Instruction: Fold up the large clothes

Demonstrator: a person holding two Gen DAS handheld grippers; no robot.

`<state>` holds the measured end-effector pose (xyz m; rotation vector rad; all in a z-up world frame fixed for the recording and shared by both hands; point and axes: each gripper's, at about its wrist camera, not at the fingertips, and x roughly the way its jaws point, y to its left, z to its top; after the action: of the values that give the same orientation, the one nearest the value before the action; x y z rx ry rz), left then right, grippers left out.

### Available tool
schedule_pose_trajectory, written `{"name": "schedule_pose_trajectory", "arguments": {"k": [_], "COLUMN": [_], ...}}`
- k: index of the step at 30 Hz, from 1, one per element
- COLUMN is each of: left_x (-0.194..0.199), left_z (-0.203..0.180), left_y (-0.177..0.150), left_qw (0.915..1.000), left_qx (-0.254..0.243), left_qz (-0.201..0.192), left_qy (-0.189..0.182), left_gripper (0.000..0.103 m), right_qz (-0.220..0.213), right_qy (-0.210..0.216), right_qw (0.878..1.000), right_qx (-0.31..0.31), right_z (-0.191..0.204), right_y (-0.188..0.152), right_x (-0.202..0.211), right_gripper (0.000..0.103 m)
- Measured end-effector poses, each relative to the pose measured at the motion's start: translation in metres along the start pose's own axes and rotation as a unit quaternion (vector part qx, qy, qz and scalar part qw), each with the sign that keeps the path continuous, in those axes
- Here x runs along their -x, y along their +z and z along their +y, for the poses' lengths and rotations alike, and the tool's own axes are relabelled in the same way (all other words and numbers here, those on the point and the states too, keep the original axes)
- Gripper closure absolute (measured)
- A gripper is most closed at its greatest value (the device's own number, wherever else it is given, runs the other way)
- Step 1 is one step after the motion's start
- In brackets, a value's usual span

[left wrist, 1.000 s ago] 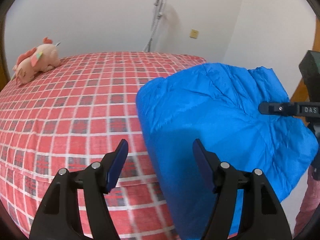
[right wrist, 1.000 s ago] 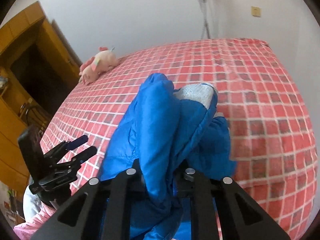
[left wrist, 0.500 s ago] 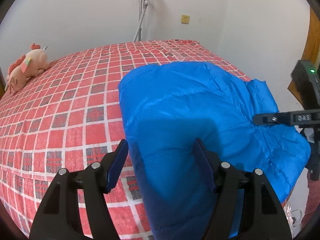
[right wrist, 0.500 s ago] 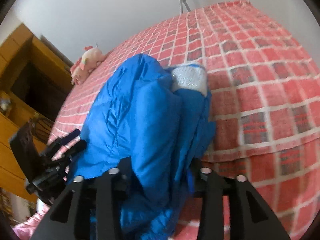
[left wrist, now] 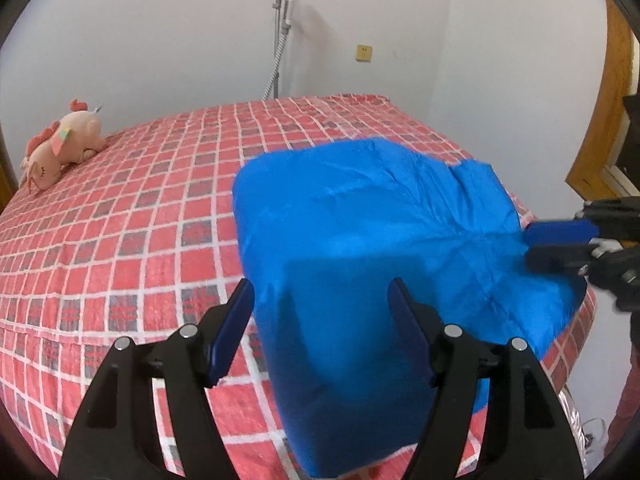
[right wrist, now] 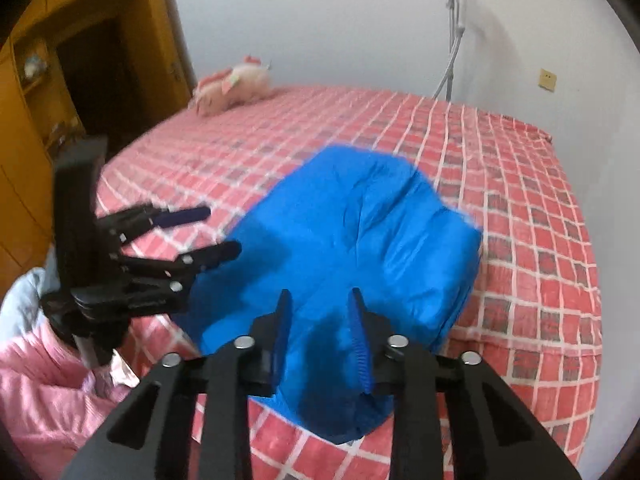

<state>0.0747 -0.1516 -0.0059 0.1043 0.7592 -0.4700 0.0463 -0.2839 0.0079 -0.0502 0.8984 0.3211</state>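
A blue padded jacket point(left wrist: 360, 240) lies folded in a compact bundle on the near right part of the red checked bed point(left wrist: 140, 220). It also shows in the right wrist view point(right wrist: 360, 240). My left gripper point(left wrist: 320, 300) is open and empty, its fingers on either side of the bundle's near left corner. My right gripper point(right wrist: 320, 312) is open, its fingers just above the bundle's near edge, holding nothing. The right gripper shows in the left wrist view point(left wrist: 560, 240) at the jacket's right edge. The left gripper shows in the right wrist view point(right wrist: 208, 232).
A pink plush toy point(left wrist: 60, 148) lies at the bed's far left corner. A garment steamer pole point(left wrist: 280, 32) stands against the white back wall. Wooden cupboards point(right wrist: 52, 92) stand left of the bed. Pink clothing point(right wrist: 48, 380) shows at the lower left of the right wrist view.
My right gripper has let go of the jacket and opened. The jacket has dropped flat onto the bed as a folded bundle. Both grippers have drawn back a little.
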Motion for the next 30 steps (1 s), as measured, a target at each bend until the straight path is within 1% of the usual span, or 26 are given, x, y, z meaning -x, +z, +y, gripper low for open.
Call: {"name": "schedule_pose_trajectory", "arguments": {"k": [2, 4, 6, 7, 10, 13, 16, 18, 19, 20, 22, 26, 30], "left_x": [-0.003, -0.009, -0.015, -0.019, -0.024, -0.026, -0.023, -0.02, -0.017, -0.014, -0.007, 0.003, 0.004], "left_z": [-0.002, -0.002, 0.0, 0.0, -0.003, -0.003, -0.004, -0.006, -0.008, -0.009, -0.012, -0.015, -0.018], "left_y": [-0.005, -0.012, -0.017, -0.02, -0.027, -0.03, -0.029, -0.026, -0.024, -0.022, -0.017, -0.006, 0.01], "left_qw": [1.0, 0.9997, 0.9993, 0.999, 0.9994, 0.9996, 0.9997, 0.9998, 0.9998, 0.9997, 0.9996, 0.9988, 0.9979], "left_qx": [-0.003, -0.004, -0.001, -0.001, -0.012, -0.011, -0.006, -0.01, -0.015, -0.02, -0.029, -0.043, -0.054], "left_qz": [0.006, 0.017, 0.026, 0.029, 0.019, 0.014, 0.017, 0.015, 0.012, 0.008, -0.003, -0.024, -0.036], "left_qy": [-0.002, -0.015, -0.028, -0.033, -0.026, -0.021, -0.018, -0.013, -0.009, -0.007, -0.006, -0.002, 0.0], "left_gripper": [0.034, 0.034, 0.033, 0.032, 0.031, 0.031, 0.032, 0.033, 0.036, 0.036, 0.036, 0.036, 0.036], "right_qz": [0.014, 0.026, 0.046, 0.048, 0.028, 0.015, 0.012, 0.009, 0.006, -0.002, -0.018, -0.055, -0.077], "right_qy": [-0.011, -0.01, -0.003, 0.0, 0.012, 0.004, -0.009, -0.008, -0.007, -0.004, -0.003, -0.013, -0.038], "right_qw": [1.0, 0.999, 0.998, 0.997, 0.996, 0.996, 0.997, 0.997, 0.998, 0.998, 0.998, 0.997, 0.995], "right_qx": [-0.006, -0.021, -0.048, -0.057, -0.084, -0.087, -0.072, -0.07, -0.069, -0.065, -0.057, -0.047, -0.05], "right_z": [-0.005, -0.012, -0.021, -0.023, -0.029, -0.027, -0.022, -0.021, -0.02, -0.018, -0.016, -0.015, -0.025], "right_y": [-0.018, -0.035, -0.056, -0.062, -0.079, -0.082, -0.08, -0.076, -0.074, -0.07, -0.062, -0.038, -0.005], "right_x": [-0.006, -0.01, -0.027, -0.034, -0.046, -0.048, -0.044, -0.035, -0.03, -0.021, -0.006, 0.017, 0.016], "right_gripper": [0.087, 0.092, 0.096, 0.097, 0.099, 0.1, 0.1, 0.099, 0.098, 0.095, 0.093, 0.088, 0.087]}}
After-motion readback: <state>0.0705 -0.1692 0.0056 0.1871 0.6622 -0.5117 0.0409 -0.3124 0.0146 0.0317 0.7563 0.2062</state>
